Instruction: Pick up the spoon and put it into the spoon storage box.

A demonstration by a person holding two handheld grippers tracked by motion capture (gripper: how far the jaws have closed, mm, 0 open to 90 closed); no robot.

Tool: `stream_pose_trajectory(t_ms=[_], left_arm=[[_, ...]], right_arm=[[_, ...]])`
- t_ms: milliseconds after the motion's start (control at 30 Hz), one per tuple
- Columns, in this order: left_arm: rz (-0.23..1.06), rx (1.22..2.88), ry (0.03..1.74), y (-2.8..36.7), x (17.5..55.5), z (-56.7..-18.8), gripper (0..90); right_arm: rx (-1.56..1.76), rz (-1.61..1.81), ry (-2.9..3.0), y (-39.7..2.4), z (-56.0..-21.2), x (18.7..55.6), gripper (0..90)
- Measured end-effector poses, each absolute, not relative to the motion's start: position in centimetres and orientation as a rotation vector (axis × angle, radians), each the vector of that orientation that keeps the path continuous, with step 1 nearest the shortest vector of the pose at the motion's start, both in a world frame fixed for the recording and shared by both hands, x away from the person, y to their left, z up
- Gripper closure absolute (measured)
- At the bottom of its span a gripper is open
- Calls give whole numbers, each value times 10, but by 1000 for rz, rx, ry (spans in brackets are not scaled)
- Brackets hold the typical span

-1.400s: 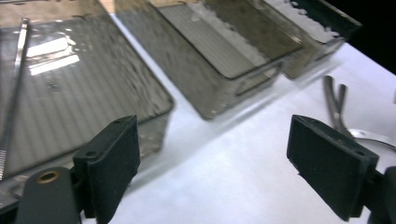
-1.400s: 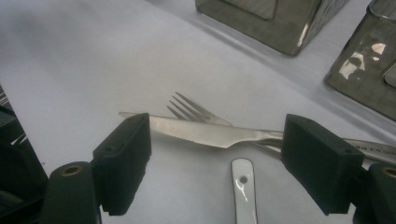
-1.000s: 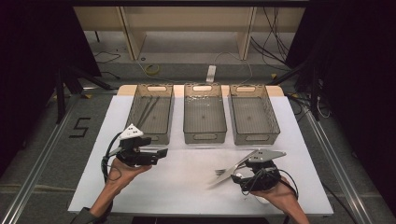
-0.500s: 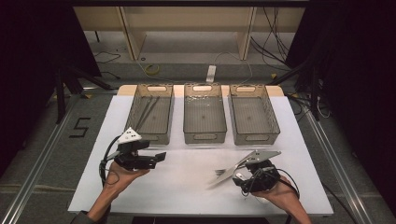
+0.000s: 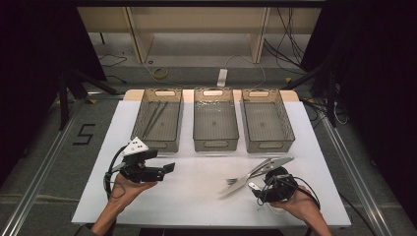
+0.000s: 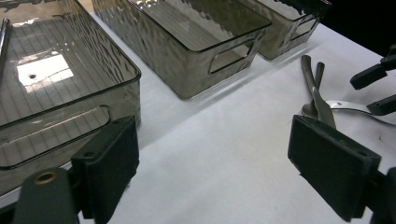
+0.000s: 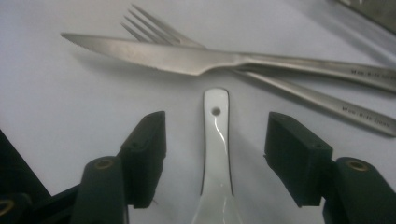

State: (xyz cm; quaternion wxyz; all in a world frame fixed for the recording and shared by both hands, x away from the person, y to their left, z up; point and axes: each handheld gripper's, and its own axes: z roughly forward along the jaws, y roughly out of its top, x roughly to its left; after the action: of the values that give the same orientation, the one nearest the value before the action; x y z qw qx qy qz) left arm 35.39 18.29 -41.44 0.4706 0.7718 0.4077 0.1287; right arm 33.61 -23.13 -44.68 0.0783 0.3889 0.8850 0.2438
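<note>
Right gripper (image 7: 215, 154): held low over the near right part of the white table (image 5: 196, 206). Its jaws stand part open and have just been closing; a white ceramic spoon (image 7: 215, 154) lies handle-forward between them, with a gap to either pad (image 7: 148, 154), so nothing is gripped. The handle end, with its small hole, points toward the cutlery beyond.

Just past the spoon tip lies a steel table knife (image 7: 187, 56), blade toward the left of the right gripper view. A steel fork (image 7: 154, 28) lies under it, the two crossing at a shallow angle. In the high view, knife and fork (image 5: 255, 172) sit just ahead and left of the right gripper (image 5: 268, 184).

Left gripper (image 5: 164, 169): held at the near left of the table, well apart from the cutlery. Its jaws are wide open and empty, aimed across the table toward the right gripper.

Beyond, three smoky transparent bins stand side by side at the far edge. The left bin (image 5: 140, 120) holds thin dark utensils, possibly chopsticks; identity uncertain. The middle bin (image 5: 215, 145) and right bin (image 5: 290, 132) show nothing inside.
</note>
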Motion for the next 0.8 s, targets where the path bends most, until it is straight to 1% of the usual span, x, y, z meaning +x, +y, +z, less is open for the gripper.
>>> stream_pose_trajectory(t_ms=[67,200,367,400,433,800], left_arm=[[312,1884,989,182,353,-413,160],[309,1890,982,180,351,-414,160],[310,1897,979,180,350,-414,160],[310,1897,980,180,350,-414,160],[309,1896,980,180,350,-414,160],[311,1900,965,179,350,-413,161]], right_arm=[[1181,695,2661,-232,-450,338,449],[1180,663,2686,-234,-453,339,468],[1184,609,2711,-232,-454,339,548],[1184,609,2711,-232,-454,339,548],[1171,585,2716,-232,-455,340,577],[1168,546,2760,-229,-459,342,638]])
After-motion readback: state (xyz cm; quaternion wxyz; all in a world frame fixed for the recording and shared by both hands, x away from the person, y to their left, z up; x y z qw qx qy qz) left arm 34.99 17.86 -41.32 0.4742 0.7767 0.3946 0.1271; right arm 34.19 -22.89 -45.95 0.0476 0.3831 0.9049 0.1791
